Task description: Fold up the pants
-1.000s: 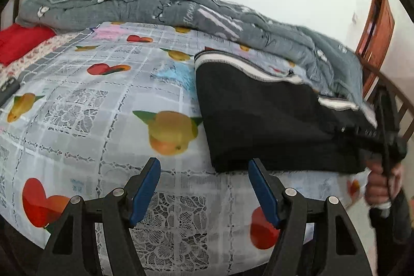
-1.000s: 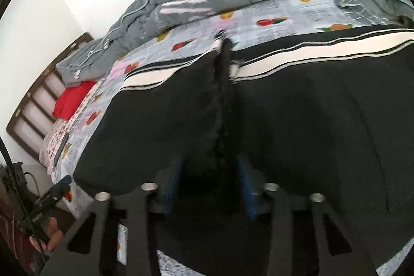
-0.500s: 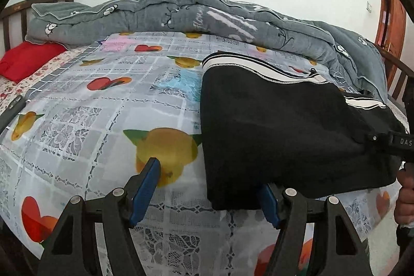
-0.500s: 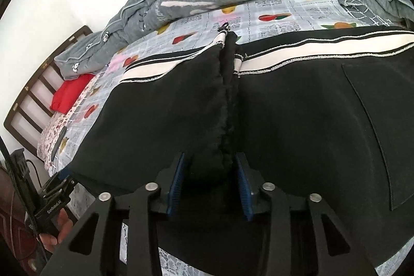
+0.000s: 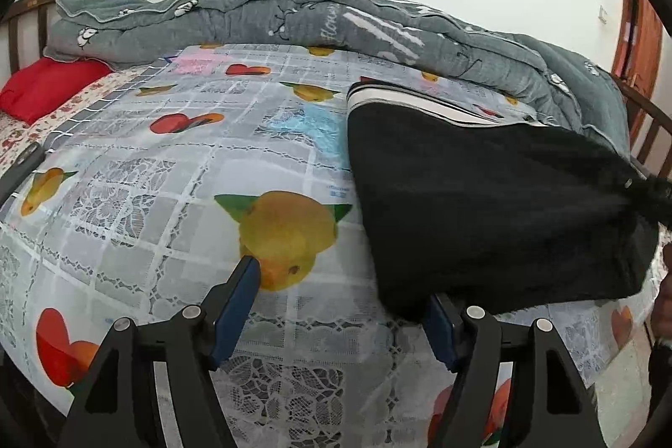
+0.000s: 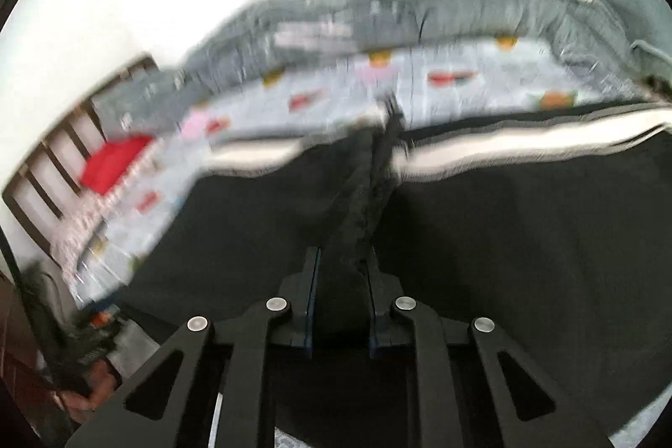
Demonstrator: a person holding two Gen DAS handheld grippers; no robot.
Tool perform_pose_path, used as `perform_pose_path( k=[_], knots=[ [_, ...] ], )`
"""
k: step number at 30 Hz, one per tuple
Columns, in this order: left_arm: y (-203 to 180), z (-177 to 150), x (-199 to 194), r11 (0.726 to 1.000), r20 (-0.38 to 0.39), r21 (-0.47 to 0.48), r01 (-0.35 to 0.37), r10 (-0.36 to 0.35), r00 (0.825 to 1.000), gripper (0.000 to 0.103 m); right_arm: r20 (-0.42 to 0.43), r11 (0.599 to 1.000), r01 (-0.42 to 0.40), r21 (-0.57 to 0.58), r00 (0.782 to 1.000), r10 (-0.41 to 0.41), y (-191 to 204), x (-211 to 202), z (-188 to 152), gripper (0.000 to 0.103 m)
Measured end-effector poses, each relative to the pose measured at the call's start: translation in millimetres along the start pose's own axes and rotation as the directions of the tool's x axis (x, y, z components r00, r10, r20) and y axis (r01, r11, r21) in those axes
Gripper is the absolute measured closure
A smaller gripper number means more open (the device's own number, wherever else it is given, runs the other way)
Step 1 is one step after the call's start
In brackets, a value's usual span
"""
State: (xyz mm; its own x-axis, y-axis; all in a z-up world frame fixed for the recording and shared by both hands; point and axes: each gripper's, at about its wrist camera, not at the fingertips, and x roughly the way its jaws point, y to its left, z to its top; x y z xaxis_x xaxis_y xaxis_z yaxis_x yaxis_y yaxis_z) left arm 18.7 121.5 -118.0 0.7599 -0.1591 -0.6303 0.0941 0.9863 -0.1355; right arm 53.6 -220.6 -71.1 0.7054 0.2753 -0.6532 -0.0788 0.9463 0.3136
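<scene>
Left tongs: wide apart, holding nothing; the left blue pad hangs over the bedsheet near a printed yellow fruit, and the right pad is partly hidden under the near left corner of the pants.
Right tongs: narrow, pinching a bunched ridge of black cloth between the two blue pads.
Pants: black with a white-striped waistband, lying on the right part of the bed; the right side is lifted off the sheet and drawn to a point at the far right edge of the left view, where the other tool grips it.
Pants in the right view: fill the near half of the picture, with the pinched ridge running from the tongs up towards the white stripe; this picture is blurred.
Bedsheet: grey-white checks with printed fruit and lace patches, covering the bed.
Grey quilt: heaped along the far side of the bed, behind the pants.
Red pillow: far left, beside the wooden headboard.
Hand: near left corner of the right view, holding the other tool, blurred.
</scene>
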Motion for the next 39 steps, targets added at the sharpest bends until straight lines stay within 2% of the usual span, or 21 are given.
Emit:
perform_pose_path(
  k=[2, 4, 6, 8, 10, 13, 14, 17, 20, 25, 27, 28, 29, 31, 33, 34, 37, 39],
  knots=[
    [-2, -1, -2, 1.0, 0.012, 0.008, -0.001, 0.001, 1.0, 0.031, 0.046, 1.0, 0.012, -0.026, 0.999, -0.01, -1, -20, 1, 0.086],
    [-2, -2, 1, 1.0, 0.011, 0.007, 0.001, -0.001, 1.0, 0.03, 0.042, 0.997, 0.045, -0.061, 0.998, -0.042, -4, -21, -3, 0.086],
    [-1, -1, 4, 1.0, 0.01, -0.013, -0.002, 0.002, 1.0, 0.03, -0.026, 0.996, 0.073, -0.054, 0.997, -0.074, -14, -3, -10, 0.084],
    [-1, -1, 4, 1.0, 0.01, -0.019, -0.004, 0.004, 1.0, 0.03, -0.105, 0.997, 0.076, -0.024, 0.991, -0.078, -24, 15, -20, 0.078],
    [-1, -1, 3, 1.0, 0.003, -0.012, -0.013, 0.013, 1.0, 0.029, -0.096, 0.999, 0.046, -0.018, 0.994, -0.048, -28, 13, -26, 0.077],
    [1, -2, 2, 1.0, 0.002, -0.004, -0.009, 0.009, 1.0, 0.029, -0.057, 1.0, 0.011, 0.007, 0.998, -0.011, -38, -12, -27, 0.06],
    [2, -2, 3, 1.0, 0.003, -0.007, -0.009, 0.009, 1.0, 0.028, -0.049, 1.0, 0.004, 0.01, 0.999, -0.004, -41, -19, -28, 0.059],
    [1, -2, 4, 1.0, 0.016, -0.023, -0.012, 0.012, 1.0, 0.027, -0.073, 1.0, -0.014, -0.022, 0.997, 0.013, -43, -34, -40, 0.059],
    [-2, -1, 7, 0.999, 0.024, -0.024, -0.021, 0.022, 0.999, 0.027, -0.082, 0.997, 0.001, -0.082, 0.997, -0.008, -34, -40, -52, 0.059],
    [-4, 2, 8, 0.999, 0.013, -0.018, -0.036, 0.037, 0.999, 0.027, -0.112, 0.997, 0.006, -0.077, 0.994, -0.015, -25, -14, -58, 0.059],
    [-3, 2, 8, 0.999, 0.01, -0.016, -0.04, 0.04, 0.999, 0.027, -0.098, 0.996, 0.036, -0.085, 0.994, -0.044, -18, -2, -56, 0.064],
    [-2, 2, 8, 0.999, 0.009, -0.013, -0.044, 0.044, 0.999, 0.027, -0.084, 0.993, 0.057, -0.1, 0.994, -0.065, -14, 0, -55, 0.082],
    [-1, 2, 8, 0.999, 0.009, -0.011, -0.046, 0.046, 0.999, 0.027, -0.074, 0.991, 0.063, -0.12, 0.995, -0.073, -11, 2, -53, 0.085],
    [0, 1, 6, 0.999, 0.01, -0.012, -0.037, 0.037, 0.999, 0.027, -0.021, 0.991, 0.055, -0.121, 0.998, -0.058, -11, -10, -45, 0.087],
    [-1, -1, 5, 1.0, 0.012, -0.007, -0.019, 0.019, 1.0, 0.027, 0.062, 0.998, 0.001, -0.058, 0.998, 0.003, -25, -35, -34, 0.087],
    [-3, -2, 5, 1.0, 0.016, 0.007, -0.015, 0.015, 1.0, 0.026, 0.07, 0.999, -0.013, -0.036, 0.997, 0.016, -30, -41, -32, 0.087],
    [-13, -5, 8, 0.998, 0.029, 0.044, -0.048, 0.046, 0.998, 0.025, 0.033, 0.996, 0.061, -0.061, 0.998, -0.059, -35, -34, -37, 0.087],
    [-14, -6, 7, 0.997, 0.035, 0.049, -0.054, 0.052, 0.998, 0.025, -0.051, 0.991, 0.11, -0.078, 0.992, -0.114, -36, -13, -48, 0.087]
  ],
)
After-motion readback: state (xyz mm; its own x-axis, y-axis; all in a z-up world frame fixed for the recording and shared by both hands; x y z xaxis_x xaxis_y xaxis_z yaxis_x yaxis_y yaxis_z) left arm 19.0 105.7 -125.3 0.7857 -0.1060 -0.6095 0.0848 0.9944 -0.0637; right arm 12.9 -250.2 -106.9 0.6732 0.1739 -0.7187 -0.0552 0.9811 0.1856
